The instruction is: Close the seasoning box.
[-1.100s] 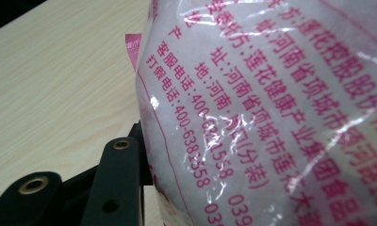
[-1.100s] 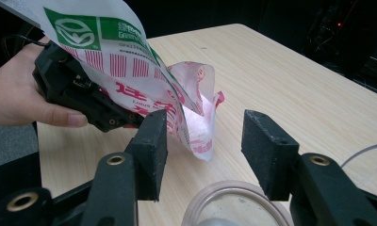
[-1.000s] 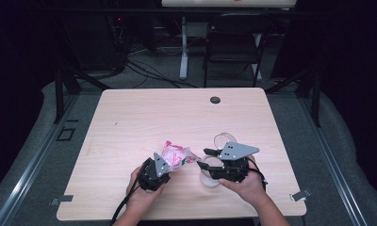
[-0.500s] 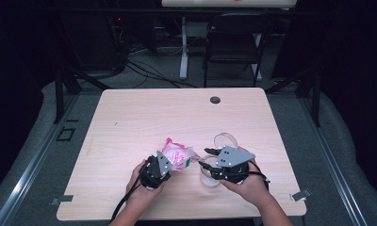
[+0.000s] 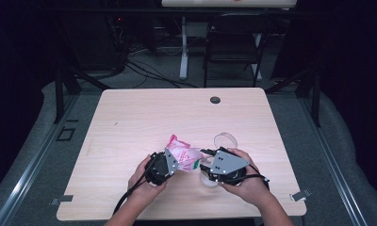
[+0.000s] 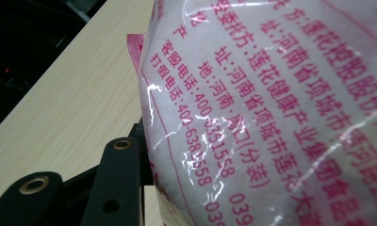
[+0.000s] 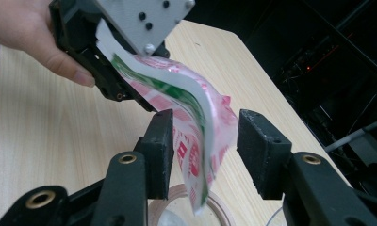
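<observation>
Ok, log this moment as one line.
left gripper: shut on pink-printed plastic bag | right gripper: jaws just been closing, bag edge between, pads not pressing | clear round dish: behind

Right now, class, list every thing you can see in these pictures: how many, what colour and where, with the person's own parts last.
Bag: one, clear with pink and green print, held above the table's near middle.
Dish: one, clear and round, right of the bag.
Container: one, clear and round, under the bag's lower corner.
Table: one, light wood.
Grommet: one, dark, far edge.
Chair: one, black, behind the table.
Left gripper: one, black, clamped on the bag.
Right gripper: one, black, jaws just been closing, astride the bag's corner.
Hands: two, near edge.
</observation>
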Demonstrator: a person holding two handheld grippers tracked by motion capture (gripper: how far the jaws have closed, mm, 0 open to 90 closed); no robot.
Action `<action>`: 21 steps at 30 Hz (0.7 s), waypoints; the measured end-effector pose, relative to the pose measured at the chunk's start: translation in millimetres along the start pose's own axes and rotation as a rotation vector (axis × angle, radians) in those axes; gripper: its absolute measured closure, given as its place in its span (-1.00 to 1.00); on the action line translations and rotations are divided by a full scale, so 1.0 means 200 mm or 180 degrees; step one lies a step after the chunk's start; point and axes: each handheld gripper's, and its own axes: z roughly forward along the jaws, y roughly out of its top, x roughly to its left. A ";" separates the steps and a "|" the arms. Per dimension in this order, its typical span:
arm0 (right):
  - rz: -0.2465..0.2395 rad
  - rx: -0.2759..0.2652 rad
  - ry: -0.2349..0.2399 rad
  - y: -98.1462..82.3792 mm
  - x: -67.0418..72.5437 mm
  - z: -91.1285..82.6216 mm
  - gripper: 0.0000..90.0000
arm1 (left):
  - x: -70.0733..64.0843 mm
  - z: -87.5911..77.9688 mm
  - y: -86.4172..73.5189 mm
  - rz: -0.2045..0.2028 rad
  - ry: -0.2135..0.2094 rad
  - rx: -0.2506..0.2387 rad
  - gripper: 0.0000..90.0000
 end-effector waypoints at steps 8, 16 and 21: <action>-0.0097 -0.0043 -0.0023 0.02 0.00 -0.01 0.23 | 0.01 0.00 0.05 0.0081 0.0023 -0.0015 0.27; -0.0179 -0.0042 0.0035 0.03 0.02 -0.01 0.30 | 0.01 0.01 0.07 0.0128 0.0050 -0.0015 0.28; -0.0087 -0.0018 0.0048 0.02 0.01 -0.01 0.53 | 0.01 0.01 0.08 0.0168 0.0109 -0.0014 0.28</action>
